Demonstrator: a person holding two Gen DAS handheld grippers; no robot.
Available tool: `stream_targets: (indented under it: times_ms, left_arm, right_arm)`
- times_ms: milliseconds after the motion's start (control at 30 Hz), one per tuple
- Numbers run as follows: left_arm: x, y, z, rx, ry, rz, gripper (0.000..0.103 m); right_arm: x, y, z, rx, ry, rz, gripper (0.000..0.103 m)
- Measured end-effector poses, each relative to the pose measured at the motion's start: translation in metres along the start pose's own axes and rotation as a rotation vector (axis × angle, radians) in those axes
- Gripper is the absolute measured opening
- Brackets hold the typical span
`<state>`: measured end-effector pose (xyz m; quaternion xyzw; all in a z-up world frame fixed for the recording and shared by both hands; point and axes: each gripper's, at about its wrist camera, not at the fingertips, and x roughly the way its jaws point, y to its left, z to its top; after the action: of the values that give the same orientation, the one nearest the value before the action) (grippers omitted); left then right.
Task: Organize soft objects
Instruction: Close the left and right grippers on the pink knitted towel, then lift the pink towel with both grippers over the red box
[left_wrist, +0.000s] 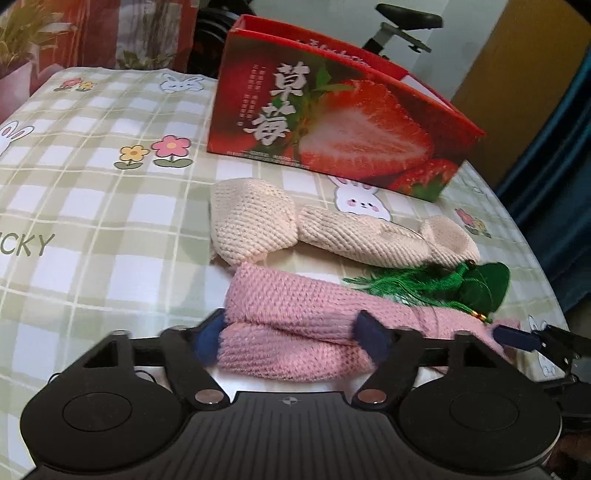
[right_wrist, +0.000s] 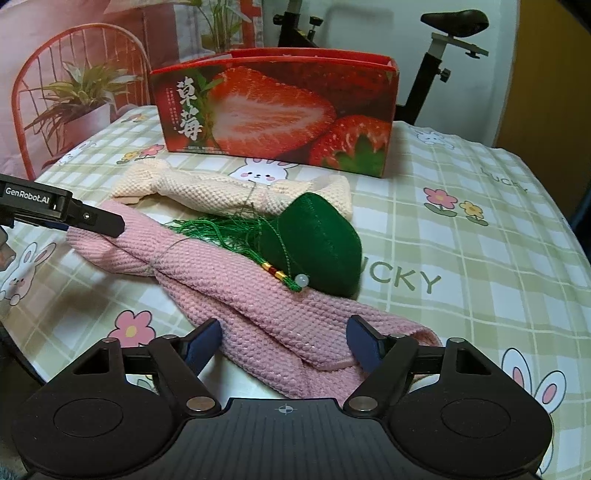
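On the far side of the desk, a red strawberry box, upright, long printed face toward the near edge, top open. Inside of it hidden from both views; cannot tell whether anything lies in it.

Just in front of the box, apart from it, a cream knitted scarf, bunched and stretched left to right. Nearer still, touching the cream one along its near edge, a pink knitted scarf, loosely folded and running from the left toward the near right. Resting on the pink scarf and against the cream one, a green stuffed charm with a green tassel fanned out to the left and a small beaded cord.

Left gripper: jaws astride the left, folded end of the pink scarf, both blue pads against its flanks, pinching it. Right gripper: jaws astride the near right end of the same scarf, knit filling the gap between the pads; cannot tell whether pressed or merely touched.

Over the desk, a green-and-white checked cloth printed with bunnies, flowers and the word LUCKY. Beyond it, an exercise bike saddle on its post, a blue curtain at far right, and a backdrop of a red wire chair and potted plants at far left.
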<state>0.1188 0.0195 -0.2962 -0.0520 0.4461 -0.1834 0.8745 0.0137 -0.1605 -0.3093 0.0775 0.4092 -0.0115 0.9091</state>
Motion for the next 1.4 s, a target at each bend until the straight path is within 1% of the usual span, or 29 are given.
stream_targets:
  times_ms: [67, 133, 200, 300, 467, 500, 633, 700, 800, 833, 900, 967, 1133, 1300, 1400]
  left_arm:
    - [-0.001, -0.003, -0.002, 0.027, 0.000, -0.019, 0.054]
    - [-0.002, -0.005, -0.006, 0.035, 0.007, -0.044, 0.046]
    - [-0.003, -0.006, -0.009, 0.043, 0.004, -0.044, 0.044]
    - [-0.004, -0.008, -0.012, 0.052, -0.003, -0.040, 0.042]
    - [-0.006, -0.009, -0.014, 0.055, -0.009, -0.039, 0.042]
    - [-0.006, -0.009, -0.014, 0.054, -0.010, -0.040, 0.042]
    - [-0.005, -0.008, -0.015, 0.048, -0.013, -0.045, 0.042]
    - [-0.006, -0.007, -0.015, 0.045, -0.014, -0.047, 0.042]
    - [-0.007, -0.006, -0.015, 0.036, -0.016, -0.044, 0.036]
    - [-0.007, -0.004, -0.015, 0.030, -0.014, -0.045, 0.028]
    - [-0.008, -0.002, -0.015, 0.016, -0.013, -0.053, 0.027]
    - [-0.015, -0.002, -0.014, 0.013, -0.045, -0.062, 0.023]
    - [-0.051, -0.008, -0.004, 0.045, -0.179, -0.081, 0.023]
    - [-0.086, -0.018, 0.014, 0.096, -0.300, -0.083, 0.023]
    - [-0.095, -0.026, 0.036, 0.114, -0.349, -0.080, 0.023]
  right_arm:
    - [0.000, 0.001, 0.000, -0.001, -0.001, 0.012, 0.059]
    - [-0.001, 0.001, 0.000, 0.006, -0.004, 0.024, 0.054]
    - [-0.002, -0.001, 0.000, 0.017, -0.005, 0.034, 0.048]
    - [-0.003, -0.002, 0.000, 0.029, -0.007, 0.037, 0.044]
    - [-0.003, -0.005, 0.000, 0.044, -0.014, 0.037, 0.038]
    - [-0.003, -0.005, -0.001, 0.047, -0.015, 0.040, 0.033]
    - [-0.002, -0.007, -0.001, 0.063, -0.019, 0.051, 0.025]
    - [-0.003, -0.007, -0.001, 0.067, -0.023, 0.065, 0.015]
    - [-0.006, -0.003, 0.001, 0.057, -0.034, 0.084, 0.011]
    - [-0.008, -0.002, 0.002, 0.054, -0.043, 0.091, 0.010]
    - [-0.013, -0.002, 0.004, 0.053, -0.061, 0.102, 0.010]
    - [-0.021, -0.002, 0.008, 0.049, -0.091, 0.118, 0.010]
    - [-0.046, -0.003, 0.023, 0.046, -0.186, 0.146, 0.009]
    - [-0.070, -0.008, 0.053, 0.055, -0.288, 0.163, 0.010]
    - [-0.076, -0.010, 0.077, 0.030, -0.331, 0.156, 0.009]
